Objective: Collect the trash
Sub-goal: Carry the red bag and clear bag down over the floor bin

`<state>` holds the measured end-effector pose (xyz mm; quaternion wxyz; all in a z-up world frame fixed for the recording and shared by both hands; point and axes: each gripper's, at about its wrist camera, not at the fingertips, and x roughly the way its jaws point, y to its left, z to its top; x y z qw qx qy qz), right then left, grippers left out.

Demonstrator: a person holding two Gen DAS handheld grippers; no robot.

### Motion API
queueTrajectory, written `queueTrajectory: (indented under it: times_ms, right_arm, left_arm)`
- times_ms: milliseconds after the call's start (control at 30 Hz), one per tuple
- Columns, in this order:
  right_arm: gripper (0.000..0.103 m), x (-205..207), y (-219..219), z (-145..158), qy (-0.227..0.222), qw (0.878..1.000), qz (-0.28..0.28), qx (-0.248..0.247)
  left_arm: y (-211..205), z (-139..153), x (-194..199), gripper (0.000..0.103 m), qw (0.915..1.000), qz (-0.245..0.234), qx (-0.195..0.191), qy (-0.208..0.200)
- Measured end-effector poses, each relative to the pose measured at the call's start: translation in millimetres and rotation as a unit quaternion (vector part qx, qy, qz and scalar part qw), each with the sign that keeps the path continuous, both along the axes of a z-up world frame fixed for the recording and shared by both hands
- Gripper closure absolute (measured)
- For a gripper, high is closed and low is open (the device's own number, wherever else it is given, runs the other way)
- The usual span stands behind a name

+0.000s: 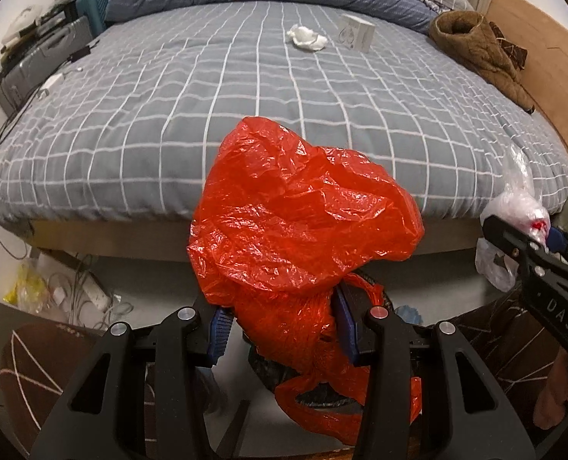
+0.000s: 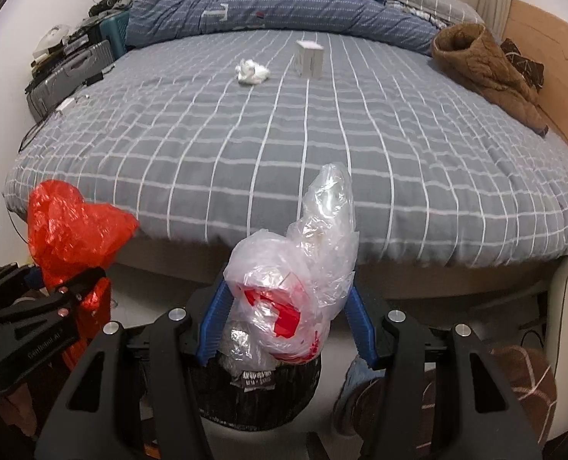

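A crumpled red plastic bag (image 1: 295, 222) bulges up in front of the bed, and my left gripper (image 1: 284, 329) is shut on its lower part between the blue pads. My right gripper (image 2: 287, 318) is shut on a clear plastic bag (image 2: 303, 264) with red scraps inside. It hangs just above a black bin (image 2: 253, 398) that holds more wrappers. Each gripper also shows in the other's view: the right gripper (image 1: 529, 237) at the right edge, the left gripper (image 2: 54, 291) at the left. On the bed lie a crumpled white tissue (image 2: 252, 71) and a small white box (image 2: 310, 58).
The bed (image 2: 322, 161) has a grey checked cover, with a blue quilt (image 2: 276, 4) at its head and a brown jacket (image 2: 486, 69) on the right. Suitcases and clutter (image 1: 42, 50) stand on the left. Cables and a power strip (image 1: 92, 291) lie on the floor.
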<state>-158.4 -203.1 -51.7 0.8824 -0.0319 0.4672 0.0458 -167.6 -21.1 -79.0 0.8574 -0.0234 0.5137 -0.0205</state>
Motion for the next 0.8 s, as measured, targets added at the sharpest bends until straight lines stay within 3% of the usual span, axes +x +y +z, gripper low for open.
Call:
queueTrajectory:
  times_ms: [467, 800]
  right_arm:
    - [0.050, -14, 4, -54, 0.064, 0.998, -0.002, -0.001]
    - [0.050, 0, 8, -96, 0.111, 0.994, -0.003, -0.001]
  left_arm:
    - [8, -55, 3, 0.059, 0.9984, 0.007, -0.013, 0.054]
    - [8, -97, 17, 0.059, 0.9964, 0.002, -0.010, 0.085]
